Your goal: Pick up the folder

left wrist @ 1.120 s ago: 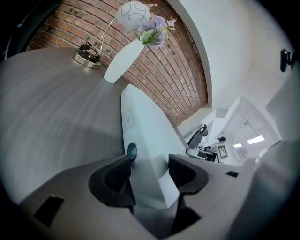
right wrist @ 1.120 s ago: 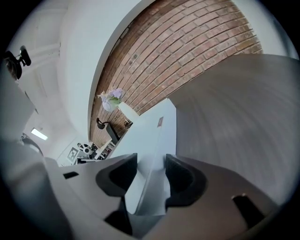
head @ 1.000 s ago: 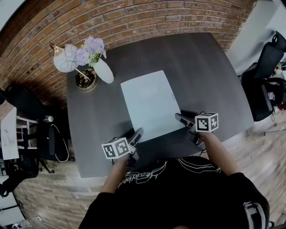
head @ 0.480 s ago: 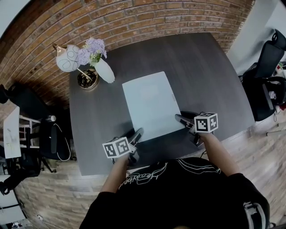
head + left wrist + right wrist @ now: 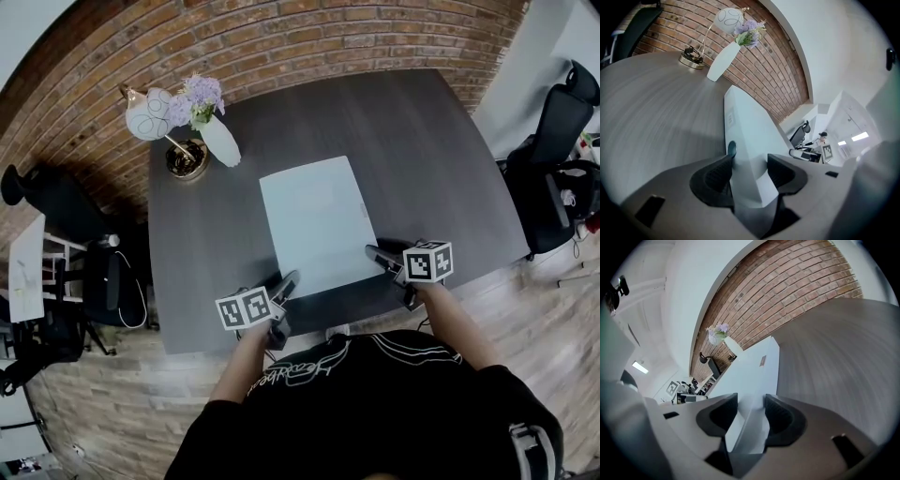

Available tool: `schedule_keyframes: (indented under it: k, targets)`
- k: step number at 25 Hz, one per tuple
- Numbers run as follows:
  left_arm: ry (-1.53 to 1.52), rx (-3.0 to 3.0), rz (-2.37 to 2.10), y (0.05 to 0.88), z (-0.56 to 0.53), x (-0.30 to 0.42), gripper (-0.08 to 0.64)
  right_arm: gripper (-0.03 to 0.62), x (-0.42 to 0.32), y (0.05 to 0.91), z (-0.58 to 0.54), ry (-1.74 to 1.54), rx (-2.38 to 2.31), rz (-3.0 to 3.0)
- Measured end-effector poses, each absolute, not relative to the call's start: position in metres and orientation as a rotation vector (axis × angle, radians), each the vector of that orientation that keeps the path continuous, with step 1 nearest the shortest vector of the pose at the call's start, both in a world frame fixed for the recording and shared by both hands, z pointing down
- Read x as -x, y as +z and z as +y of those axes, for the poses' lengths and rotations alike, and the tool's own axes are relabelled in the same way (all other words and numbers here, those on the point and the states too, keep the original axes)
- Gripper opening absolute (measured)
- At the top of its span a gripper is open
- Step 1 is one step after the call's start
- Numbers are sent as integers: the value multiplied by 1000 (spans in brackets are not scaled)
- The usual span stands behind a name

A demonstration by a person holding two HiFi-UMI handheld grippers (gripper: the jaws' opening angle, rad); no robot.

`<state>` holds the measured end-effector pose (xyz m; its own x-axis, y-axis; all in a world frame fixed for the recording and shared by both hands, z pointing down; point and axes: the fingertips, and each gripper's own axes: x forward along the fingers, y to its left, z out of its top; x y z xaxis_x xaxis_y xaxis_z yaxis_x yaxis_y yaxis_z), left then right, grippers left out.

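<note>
A pale blue-white folder (image 5: 314,220) lies lengthwise on the dark table (image 5: 422,150), its near edge raised slightly above the wood. My left gripper (image 5: 289,279) is shut on its near left corner. In the left gripper view the folder (image 5: 750,136) fills the gap between the pads of that gripper (image 5: 750,171), whose jaws are still closing a little. My right gripper (image 5: 373,253) is shut on the near right corner. In the right gripper view the sheet (image 5: 750,376) sits between both pads of the gripper (image 5: 750,411).
A white vase with purple flowers (image 5: 217,142) and a lamp with a round white shade (image 5: 155,112) stand at the table's far left corner. Black office chairs (image 5: 562,141) stand to the right and another (image 5: 56,202) to the left. A brick wall runs behind.
Both grippers have drawn the folder a little toward the table's near edge, away from the vase. The grips on the two near corners look the same.
</note>
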<state>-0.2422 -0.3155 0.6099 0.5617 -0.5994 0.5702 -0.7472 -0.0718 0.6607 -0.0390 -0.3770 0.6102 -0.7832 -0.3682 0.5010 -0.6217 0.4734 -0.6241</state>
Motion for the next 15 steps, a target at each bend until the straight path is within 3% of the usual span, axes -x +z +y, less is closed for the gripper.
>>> schedule_keyframes:
  k: [15]
  targets:
    - [171, -1745, -1134, 608, -258, 225, 233, 170, 21, 609, -319, 1198, -835, -2431]
